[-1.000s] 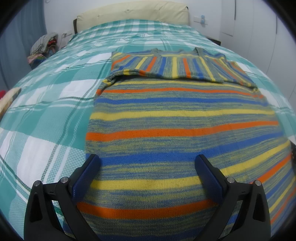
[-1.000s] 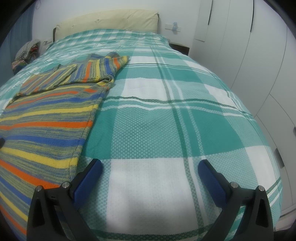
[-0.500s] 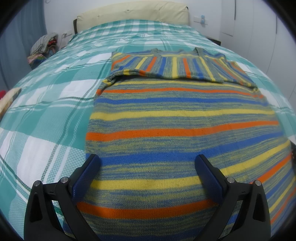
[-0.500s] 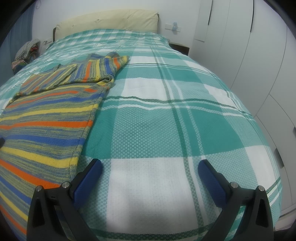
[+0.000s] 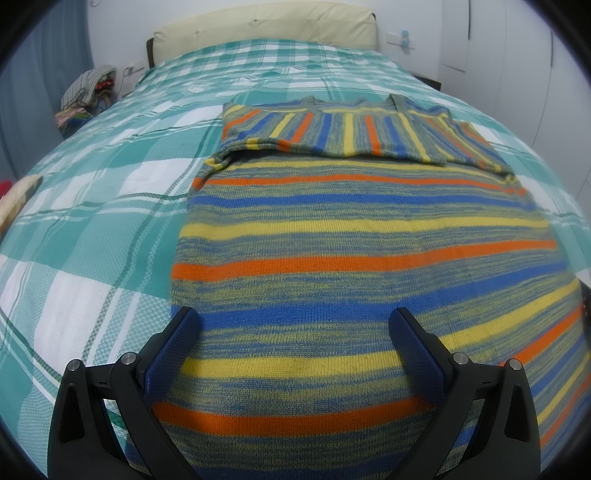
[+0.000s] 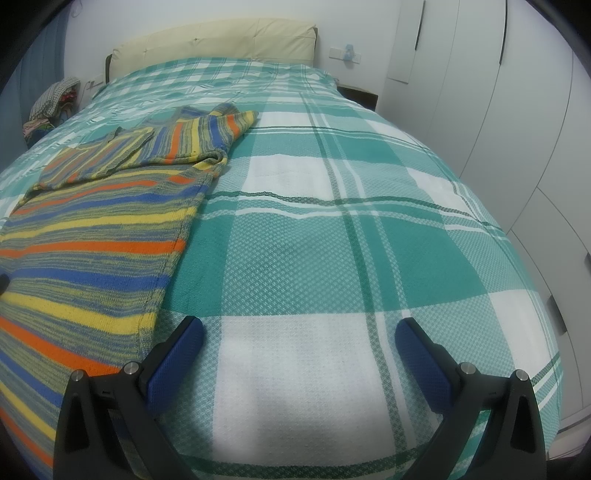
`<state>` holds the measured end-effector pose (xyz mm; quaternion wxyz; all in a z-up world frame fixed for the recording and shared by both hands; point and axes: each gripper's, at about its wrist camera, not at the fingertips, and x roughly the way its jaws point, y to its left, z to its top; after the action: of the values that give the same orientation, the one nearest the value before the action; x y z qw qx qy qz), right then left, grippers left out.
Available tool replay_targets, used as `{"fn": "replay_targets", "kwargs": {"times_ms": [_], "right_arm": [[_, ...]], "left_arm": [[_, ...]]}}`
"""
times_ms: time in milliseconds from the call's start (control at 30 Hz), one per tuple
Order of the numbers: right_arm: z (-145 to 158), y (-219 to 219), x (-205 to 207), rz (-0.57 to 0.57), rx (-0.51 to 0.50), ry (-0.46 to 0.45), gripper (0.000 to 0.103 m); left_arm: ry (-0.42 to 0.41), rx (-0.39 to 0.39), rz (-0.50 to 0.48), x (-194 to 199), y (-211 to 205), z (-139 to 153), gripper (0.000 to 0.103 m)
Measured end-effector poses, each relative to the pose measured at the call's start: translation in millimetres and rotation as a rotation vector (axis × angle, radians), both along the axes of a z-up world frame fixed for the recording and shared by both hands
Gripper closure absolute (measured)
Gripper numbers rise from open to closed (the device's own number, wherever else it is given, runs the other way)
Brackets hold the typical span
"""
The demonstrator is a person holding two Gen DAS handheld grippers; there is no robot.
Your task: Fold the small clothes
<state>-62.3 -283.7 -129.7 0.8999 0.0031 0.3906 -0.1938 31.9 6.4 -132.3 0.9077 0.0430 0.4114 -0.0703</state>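
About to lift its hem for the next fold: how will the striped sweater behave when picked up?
The striped sweater is knitted and lies limp on the bedspread, so it will probably droop between grips. Its folded-in sleeves may slip open. It likely drags rather than slides.

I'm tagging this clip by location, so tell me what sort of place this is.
A bedroom, most likely. A bed with a teal plaid bedspread and a padded cream headboard fills both views, and white wardrobe doors line the wall beside it. A striped knit sweater lies on the bed.
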Motion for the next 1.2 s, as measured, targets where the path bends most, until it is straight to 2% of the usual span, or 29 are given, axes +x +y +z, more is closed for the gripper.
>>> {"fn": "replay_targets", "kwargs": {"times_ms": [967,1067,1133,1200], "right_arm": [[0.9,0.1,0.0,0.003,0.003,0.002,0.001],[17.2,-4.3,-10.5,0.033,0.049,-0.042,0.002],[36.9,-7.7,-26.5,0.069,0.108,-0.094,0.002],[54.2,-12.5,-44.2,0.133,0.228,-0.109,0.002]], "left_arm": [[0.004,-0.006,-0.003,0.9,1.0,1.0,0.001],[0.029,-0.033,-0.024,-3.9,15.0,23.2,0.002],[-0.047,-0.030,-0.014,-20.8,37.1,52.4,0.002],[-0.099,0.010,0.004,-39.1,63.8,75.6,0.001]]}}
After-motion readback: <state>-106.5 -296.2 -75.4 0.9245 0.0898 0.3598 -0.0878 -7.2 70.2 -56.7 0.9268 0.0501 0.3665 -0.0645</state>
